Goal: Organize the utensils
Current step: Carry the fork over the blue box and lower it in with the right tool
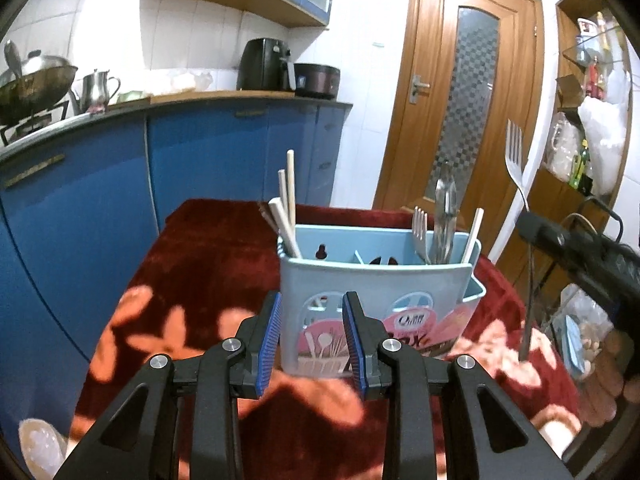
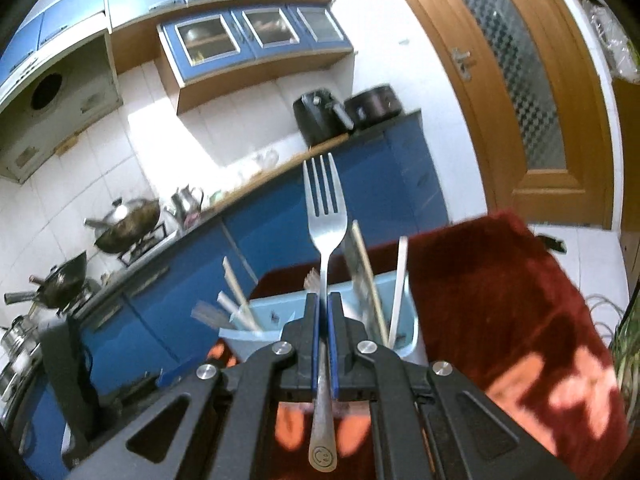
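A light blue utensil holder (image 1: 376, 292) stands on the red floral tablecloth (image 1: 192, 280). It holds chopsticks (image 1: 286, 216) on its left side and a fork, metal utensils and a chopstick (image 1: 438, 232) on its right. My left gripper (image 1: 312, 300) is open and empty, just in front of the holder. My right gripper (image 2: 323, 300) is shut on a metal fork (image 2: 325, 216), tines up, above and in front of the holder (image 2: 260, 320). That fork also shows at the right of the left wrist view (image 1: 515, 160).
Blue kitchen cabinets (image 1: 100, 184) with a counter run along the left and back, carrying woks, a kettle (image 1: 96, 90) and an air fryer (image 1: 266, 64). A wooden door (image 1: 460, 92) is behind the table. Shelves with clutter (image 1: 592, 128) stand at the right.
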`<state>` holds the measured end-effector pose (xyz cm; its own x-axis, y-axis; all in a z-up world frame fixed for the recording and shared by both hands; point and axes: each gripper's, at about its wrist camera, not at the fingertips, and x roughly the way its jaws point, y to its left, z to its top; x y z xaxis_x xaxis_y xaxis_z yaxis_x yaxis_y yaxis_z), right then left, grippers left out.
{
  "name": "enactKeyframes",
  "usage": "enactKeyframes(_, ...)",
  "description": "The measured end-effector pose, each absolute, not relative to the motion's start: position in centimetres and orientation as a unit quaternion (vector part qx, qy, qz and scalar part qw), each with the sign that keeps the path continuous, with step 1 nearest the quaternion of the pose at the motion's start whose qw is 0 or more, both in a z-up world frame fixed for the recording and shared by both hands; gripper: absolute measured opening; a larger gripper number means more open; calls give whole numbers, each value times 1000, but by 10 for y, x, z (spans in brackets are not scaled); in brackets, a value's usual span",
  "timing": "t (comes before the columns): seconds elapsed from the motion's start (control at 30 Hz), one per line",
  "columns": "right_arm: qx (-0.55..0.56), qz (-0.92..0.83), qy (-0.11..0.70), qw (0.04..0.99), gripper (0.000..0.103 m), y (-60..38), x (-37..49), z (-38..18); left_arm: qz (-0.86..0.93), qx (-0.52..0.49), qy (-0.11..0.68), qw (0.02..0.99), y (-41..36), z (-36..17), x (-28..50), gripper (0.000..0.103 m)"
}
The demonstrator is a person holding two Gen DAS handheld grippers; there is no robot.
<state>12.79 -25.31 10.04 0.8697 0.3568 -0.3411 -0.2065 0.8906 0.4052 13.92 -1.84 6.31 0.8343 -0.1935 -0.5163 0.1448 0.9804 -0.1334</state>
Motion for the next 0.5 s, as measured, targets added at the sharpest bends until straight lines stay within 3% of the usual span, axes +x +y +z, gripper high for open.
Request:
enactKeyframes(0.2, 142, 106, 140, 974, 5, -248, 151, 108, -91, -54, 262, 959, -23, 61, 142, 31)
enactKeyframes(0.5, 81, 66, 116, 988, 5, -233, 188, 87, -93, -58, 260, 959, -22, 56, 144, 31)
